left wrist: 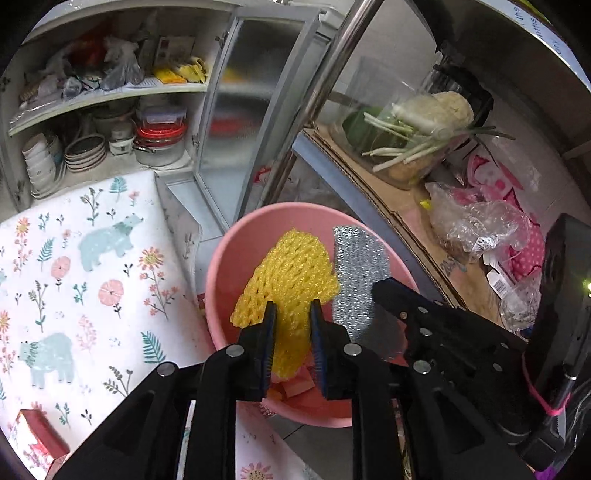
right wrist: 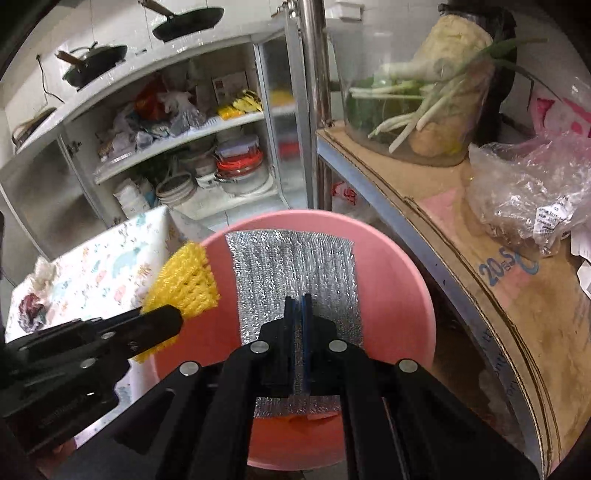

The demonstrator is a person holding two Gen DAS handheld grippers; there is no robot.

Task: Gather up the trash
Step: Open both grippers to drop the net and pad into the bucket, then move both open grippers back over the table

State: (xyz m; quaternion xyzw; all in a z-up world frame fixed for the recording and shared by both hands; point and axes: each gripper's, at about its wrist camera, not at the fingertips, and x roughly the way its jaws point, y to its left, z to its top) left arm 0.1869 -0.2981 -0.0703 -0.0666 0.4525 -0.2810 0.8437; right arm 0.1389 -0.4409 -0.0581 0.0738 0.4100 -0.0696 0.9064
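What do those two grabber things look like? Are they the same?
Yes, they match. The left gripper and right gripper are both black, with flat linkage arms joined by round silver rivets and blue ribbed pads inside the fingertips. A black box with a pink band sits behind the right one.

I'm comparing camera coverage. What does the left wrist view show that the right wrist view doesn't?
Only the left wrist view: a red box on the floral cloth.
Only the right wrist view: two pans on the wall.
Both: the pink bin, the yellow foam net in the left gripper, and the silver foil sheet in the right gripper.
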